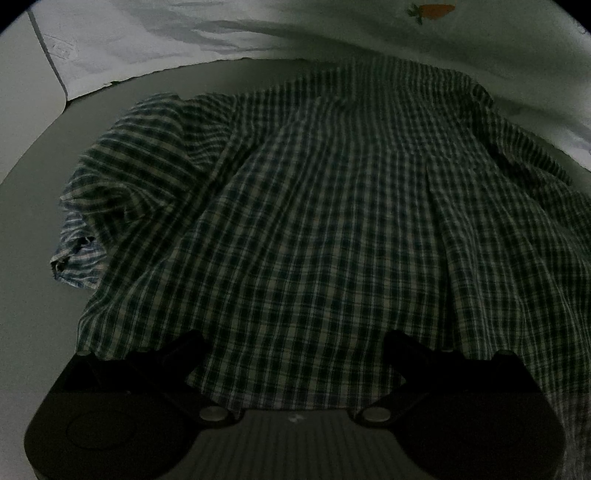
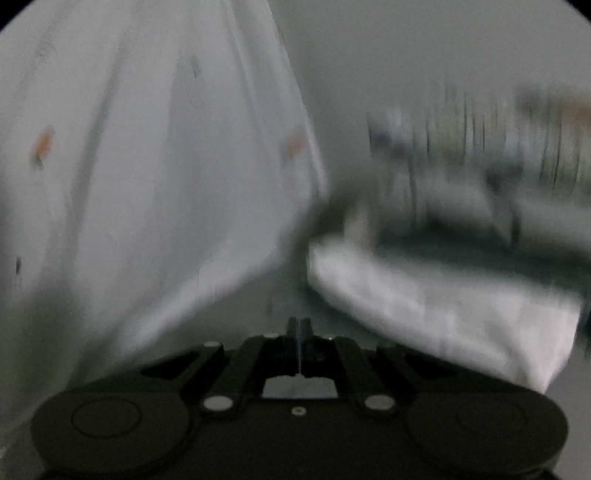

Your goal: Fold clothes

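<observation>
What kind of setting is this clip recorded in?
Probably a home laundry-folding spot: a checked shirt lies spread on a plain pale surface, with white carrot-print fabric beyond it. The right wrist view is too blurred to tell more.

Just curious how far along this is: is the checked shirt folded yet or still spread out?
Spread out, not folded: the checked shirt lies open across the surface, one sleeve bunched at its side.

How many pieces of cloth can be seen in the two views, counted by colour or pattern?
Green checked shirt: 1
White cloth with carrot prints: 1
Plain white folded cloth: 1
Total: 3. The right wrist view is blurred, so more pieces behind the folded cloth cannot be told.
</observation>
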The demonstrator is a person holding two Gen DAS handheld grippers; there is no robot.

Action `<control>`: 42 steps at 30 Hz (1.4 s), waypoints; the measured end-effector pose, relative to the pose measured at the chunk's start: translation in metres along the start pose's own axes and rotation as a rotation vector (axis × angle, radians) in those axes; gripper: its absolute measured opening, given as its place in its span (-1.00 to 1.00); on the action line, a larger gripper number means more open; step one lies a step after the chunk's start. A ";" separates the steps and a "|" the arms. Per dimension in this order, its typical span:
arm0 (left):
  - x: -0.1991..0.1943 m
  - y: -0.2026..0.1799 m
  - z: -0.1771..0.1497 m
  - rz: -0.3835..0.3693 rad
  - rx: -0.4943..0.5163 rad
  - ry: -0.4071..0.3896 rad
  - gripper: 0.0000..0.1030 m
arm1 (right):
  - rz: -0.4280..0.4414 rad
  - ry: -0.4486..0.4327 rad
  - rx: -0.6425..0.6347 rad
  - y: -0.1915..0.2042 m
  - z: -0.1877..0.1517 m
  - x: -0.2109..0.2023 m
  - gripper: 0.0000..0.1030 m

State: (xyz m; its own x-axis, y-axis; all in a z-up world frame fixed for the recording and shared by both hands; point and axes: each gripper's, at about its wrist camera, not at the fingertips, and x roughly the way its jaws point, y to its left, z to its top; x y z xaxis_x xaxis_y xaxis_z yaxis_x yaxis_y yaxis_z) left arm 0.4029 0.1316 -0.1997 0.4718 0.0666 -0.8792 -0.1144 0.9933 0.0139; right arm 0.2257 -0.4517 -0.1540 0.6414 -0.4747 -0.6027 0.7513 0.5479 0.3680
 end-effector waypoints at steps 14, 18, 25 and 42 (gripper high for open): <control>0.001 0.000 0.001 0.001 -0.003 -0.002 1.00 | -0.108 0.218 0.125 0.029 -0.029 0.102 -0.09; 0.001 0.000 -0.001 0.001 -0.003 -0.004 1.00 | -0.227 0.268 0.081 0.030 -0.037 0.121 -0.11; 0.000 0.000 0.000 0.000 -0.001 0.000 1.00 | -0.200 0.239 0.053 0.022 -0.046 0.120 -0.99; 0.001 0.002 -0.004 -0.001 0.000 -0.029 1.00 | -0.083 -0.054 0.031 -0.056 -0.053 -0.024 -0.95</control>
State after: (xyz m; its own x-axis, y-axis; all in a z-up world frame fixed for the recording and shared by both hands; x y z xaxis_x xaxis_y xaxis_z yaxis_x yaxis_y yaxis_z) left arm 0.3995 0.1336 -0.2020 0.4972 0.0686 -0.8649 -0.1144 0.9934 0.0131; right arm 0.1599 -0.4347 -0.1972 0.5832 -0.5545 -0.5936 0.8063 0.4840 0.3400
